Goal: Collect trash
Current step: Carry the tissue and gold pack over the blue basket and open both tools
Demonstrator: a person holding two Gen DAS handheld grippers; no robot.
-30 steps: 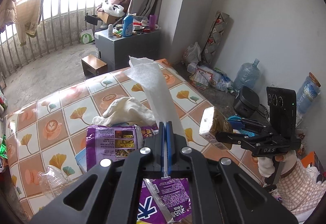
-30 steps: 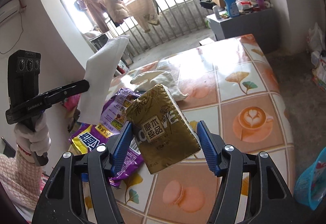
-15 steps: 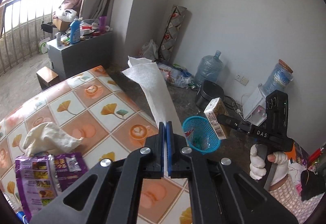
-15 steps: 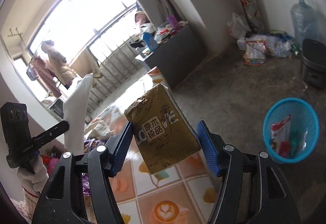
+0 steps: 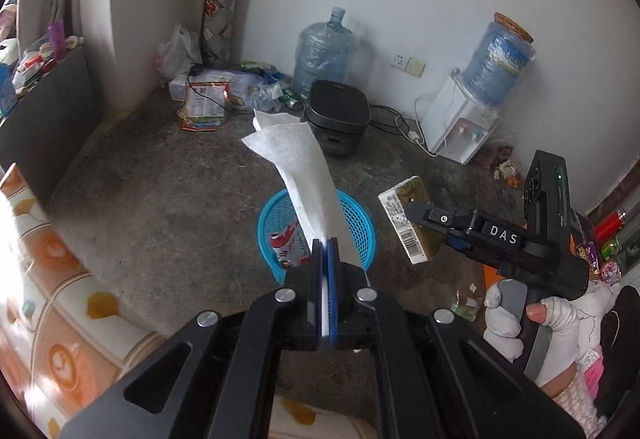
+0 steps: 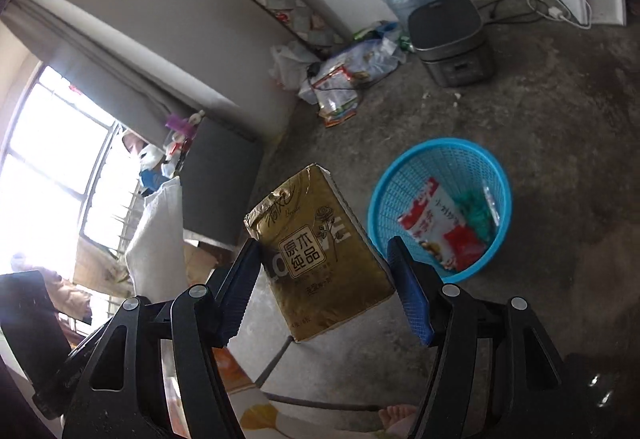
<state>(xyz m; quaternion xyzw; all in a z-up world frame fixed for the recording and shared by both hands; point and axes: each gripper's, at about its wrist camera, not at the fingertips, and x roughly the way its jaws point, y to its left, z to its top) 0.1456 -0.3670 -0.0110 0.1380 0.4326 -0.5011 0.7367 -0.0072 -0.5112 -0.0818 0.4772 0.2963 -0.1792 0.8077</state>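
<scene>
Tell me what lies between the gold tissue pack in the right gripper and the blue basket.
Nothing but bare concrete floor: in the right wrist view, the gold tissue pack hangs left of the blue basket, apart from it.

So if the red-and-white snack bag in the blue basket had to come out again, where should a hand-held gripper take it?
Grip the red-and-white snack bag at its upper end, coming straight down through the open top of the blue basket. The bag lies flat and slanted against the inner wall, so its top edge is nearest the rim; the mesh wall blocks any approach from the side.
</scene>
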